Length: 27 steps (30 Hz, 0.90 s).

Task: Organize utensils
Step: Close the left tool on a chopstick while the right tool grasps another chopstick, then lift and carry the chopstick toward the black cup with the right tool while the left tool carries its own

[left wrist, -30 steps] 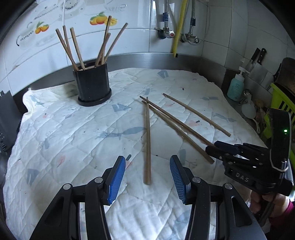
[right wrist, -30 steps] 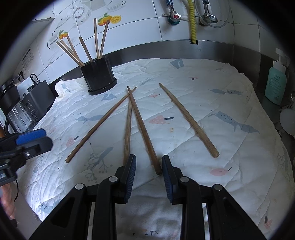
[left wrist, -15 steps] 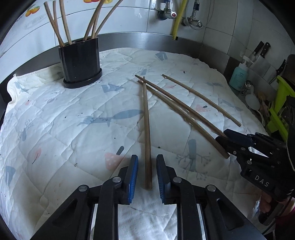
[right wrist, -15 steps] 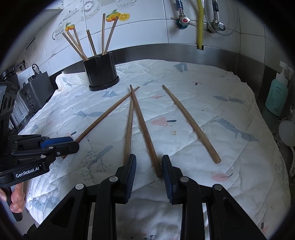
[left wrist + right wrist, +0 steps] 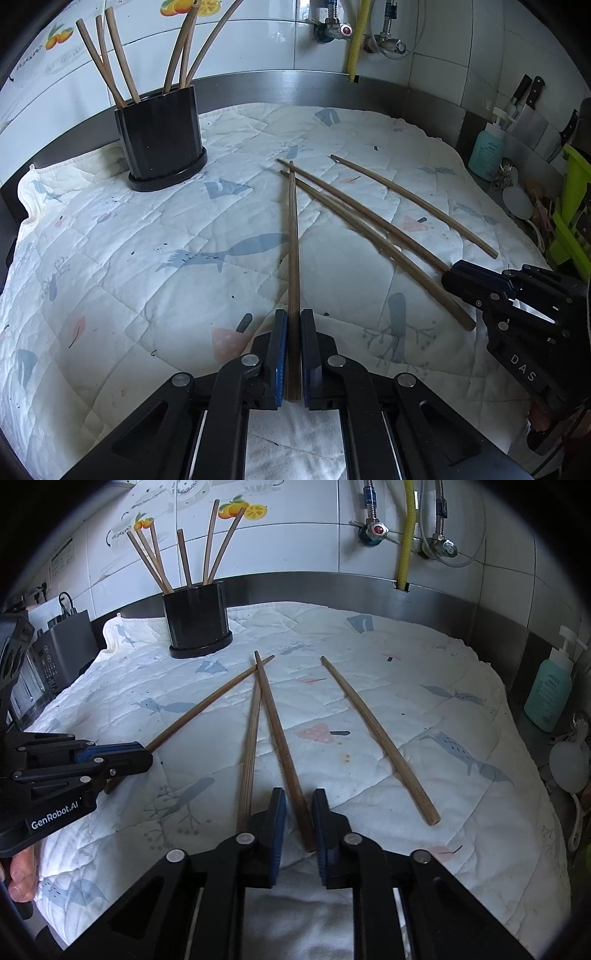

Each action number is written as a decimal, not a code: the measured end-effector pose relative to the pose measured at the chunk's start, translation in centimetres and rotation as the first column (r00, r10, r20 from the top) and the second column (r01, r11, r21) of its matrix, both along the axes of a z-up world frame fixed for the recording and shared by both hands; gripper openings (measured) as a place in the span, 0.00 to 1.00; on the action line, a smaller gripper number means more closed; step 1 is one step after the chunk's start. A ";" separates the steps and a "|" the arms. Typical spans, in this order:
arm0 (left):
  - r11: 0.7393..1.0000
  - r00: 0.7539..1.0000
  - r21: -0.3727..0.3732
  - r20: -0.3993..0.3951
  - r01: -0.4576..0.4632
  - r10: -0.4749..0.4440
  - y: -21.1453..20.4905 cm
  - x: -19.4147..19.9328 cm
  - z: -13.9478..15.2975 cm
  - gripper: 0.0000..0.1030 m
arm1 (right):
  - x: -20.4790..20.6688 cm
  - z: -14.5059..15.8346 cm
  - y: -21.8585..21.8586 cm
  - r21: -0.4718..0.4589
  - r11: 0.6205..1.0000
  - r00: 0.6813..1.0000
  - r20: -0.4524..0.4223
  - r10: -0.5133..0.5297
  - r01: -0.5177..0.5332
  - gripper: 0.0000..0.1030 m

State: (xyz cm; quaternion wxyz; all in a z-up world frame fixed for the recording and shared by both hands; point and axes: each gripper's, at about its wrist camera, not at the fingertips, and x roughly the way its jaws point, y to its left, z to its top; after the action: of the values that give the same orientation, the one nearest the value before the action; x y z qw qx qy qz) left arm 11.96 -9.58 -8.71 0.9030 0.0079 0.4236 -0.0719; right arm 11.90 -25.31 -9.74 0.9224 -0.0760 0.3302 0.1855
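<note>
Several brown wooden chopsticks lie on a white quilted cloth point(image 5: 110, 258). My left gripper point(image 5: 293, 321) is shut on the near end of one chopstick point(image 5: 293, 236), which points away from me; it also shows in the right wrist view point(image 5: 207, 705). My right gripper point(image 5: 298, 801) is partly open, its jaws astride the near end of another chopstick point(image 5: 277, 734) without pinching it. A third chopstick point(image 5: 249, 753) lies just left of it, a fourth chopstick point(image 5: 373, 734) to the right. A black holder point(image 5: 160, 142) with several upright chopsticks stands at the back left.
A steel backsplash point(image 5: 295, 86) and tiled wall with pipes bound the back. A green soap bottle point(image 5: 550, 690) stands at the right edge, knives point(image 5: 524, 99) and a green rack point(image 5: 572, 210) beyond it. A black appliance point(image 5: 55, 653) sits at the left.
My left gripper has moved forward and shut on the chopstick's near end. My right gripper has stayed astride its chopstick, jaws the same width.
</note>
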 end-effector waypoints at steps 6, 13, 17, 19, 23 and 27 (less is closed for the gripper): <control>1.000 1.000 -0.013 0.024 -0.013 0.013 1.3 -0.5 1.5 0.06 | -0.5 0.8 -0.1 0.013 1.000 1.000 0.003 0.004 -0.004 0.09; 0.999 0.993 -0.027 0.106 -0.040 0.042 3.8 -1.2 5.5 0.06 | -1.6 3.8 0.0 0.062 0.998 0.997 0.072 0.019 -0.023 0.09; 0.998 0.984 -0.042 0.165 -0.055 0.062 5.2 -1.6 7.8 0.06 | -1.9 6.0 0.0 0.102 0.994 0.992 0.122 0.023 -0.035 0.09; 0.997 0.981 -0.048 0.182 -0.058 0.066 5.8 -1.7 8.7 0.06 | -2.0 6.9 0.2 0.112 0.993 0.989 0.146 0.024 -0.040 0.09; 0.997 0.977 -0.059 0.200 -0.057 0.068 6.8 -1.7 10.0 0.06 | -2.1 7.7 0.6 0.114 0.992 0.984 0.172 0.034 -0.054 0.09; 0.995 0.975 -0.087 0.210 -0.057 0.075 8.0 -1.5 11.0 0.06 | -1.9 8.6 1.3 0.100 0.992 0.981 0.185 0.060 -0.080 0.09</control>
State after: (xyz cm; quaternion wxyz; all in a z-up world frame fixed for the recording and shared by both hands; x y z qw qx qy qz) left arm 10.47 -1.56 2.27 0.9446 -0.0347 0.3212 -0.0574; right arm 10.02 -24.05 -1.16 0.9443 -0.0549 0.2312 0.2275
